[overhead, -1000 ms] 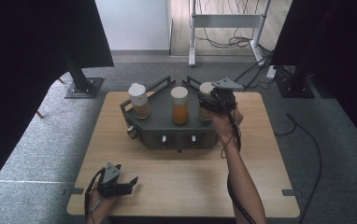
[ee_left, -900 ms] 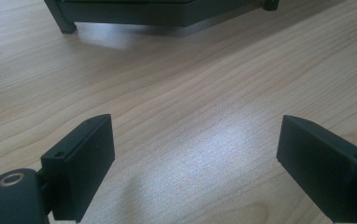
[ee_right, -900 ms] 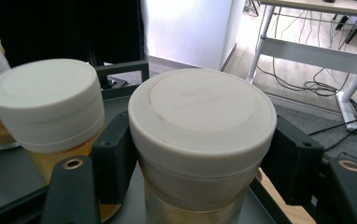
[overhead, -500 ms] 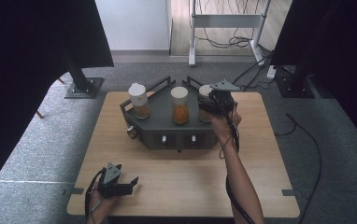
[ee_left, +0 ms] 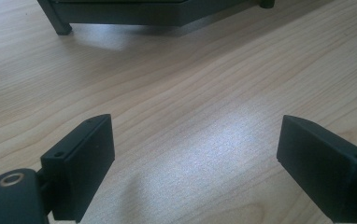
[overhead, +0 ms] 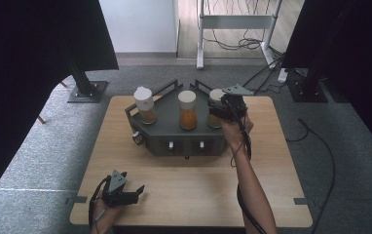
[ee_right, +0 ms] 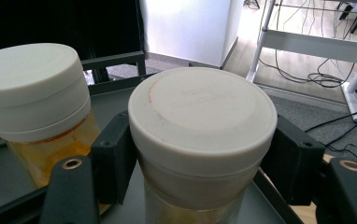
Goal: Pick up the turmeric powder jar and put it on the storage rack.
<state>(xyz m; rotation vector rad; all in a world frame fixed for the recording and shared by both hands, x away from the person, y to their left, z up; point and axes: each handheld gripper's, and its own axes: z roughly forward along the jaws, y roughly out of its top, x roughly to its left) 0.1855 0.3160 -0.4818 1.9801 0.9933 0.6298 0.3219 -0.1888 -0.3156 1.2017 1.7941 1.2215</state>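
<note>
At the right end of the dark tray (overhead: 159,129), our right gripper (ee_right: 200,163) is clamped on the white-lidded jar (ee_right: 202,135); next we lift it straight up. Our left gripper (ee_left: 193,163) rests released near the desk's front-left corner.

In the high view the right gripper (overhead: 219,110) covers most of the jar (overhead: 215,95) it clamps, so only a sliver of white lid shows beside it. In the right gripper view that jar (ee_right: 200,140) is cut off below the claw by the bottom edge. The lettering moulded into its lid (ee_right: 203,98) is too faint to read. Ahead of the left gripper (ee_left: 193,158), the dark tray (ee_left: 153,11) is cut off by the top edge.
</note>
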